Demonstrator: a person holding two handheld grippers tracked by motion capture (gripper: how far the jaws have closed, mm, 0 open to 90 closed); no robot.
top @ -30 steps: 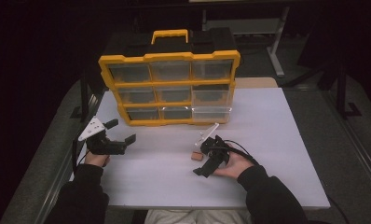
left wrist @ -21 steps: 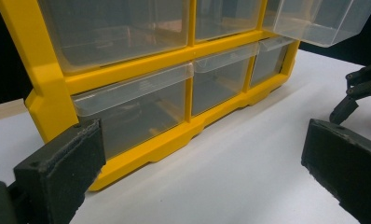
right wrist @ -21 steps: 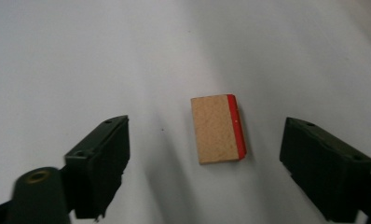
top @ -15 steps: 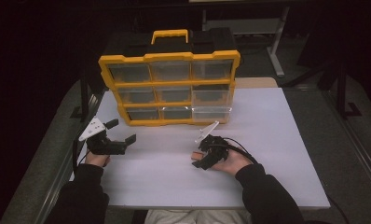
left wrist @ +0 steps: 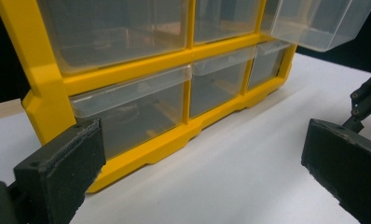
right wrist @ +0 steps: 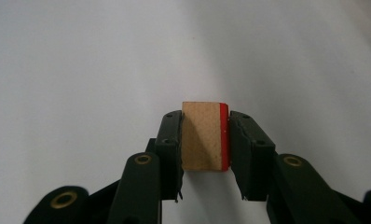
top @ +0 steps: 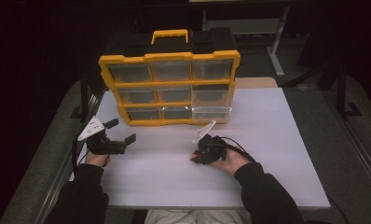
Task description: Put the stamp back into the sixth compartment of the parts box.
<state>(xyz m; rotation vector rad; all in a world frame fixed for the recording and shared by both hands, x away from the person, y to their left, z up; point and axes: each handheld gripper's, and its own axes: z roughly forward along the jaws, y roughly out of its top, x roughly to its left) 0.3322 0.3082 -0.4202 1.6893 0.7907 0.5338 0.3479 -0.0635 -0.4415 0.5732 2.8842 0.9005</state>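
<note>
A yellow organizer [top: 169,88] with clear drawers stands upright at the back of the white table [top: 277,154]. Its lower right drawer [top: 212,113] is pulled out a little; that drawer [left wrist: 319,23] also shows at the top right of the left gripper view. My left gripper [top: 123,131] is open near the organizer's lower left corner [left wrist: 58,121], with nothing between its jaws. My right gripper [top: 196,157] points down at the table's middle and is shut on a small wooden block with one red face [right wrist: 204,136].
A dark frame and a metal stand [top: 277,51] are behind the table. Bare white table surface [right wrist: 104,60] lies below the right gripper. The other gripper's linkage [left wrist: 366,93] shows at the right edge of the left gripper view.
My right hand has turned and shifted slightly, tipping its gripper toward the table. The left gripper has stayed in place.
</note>
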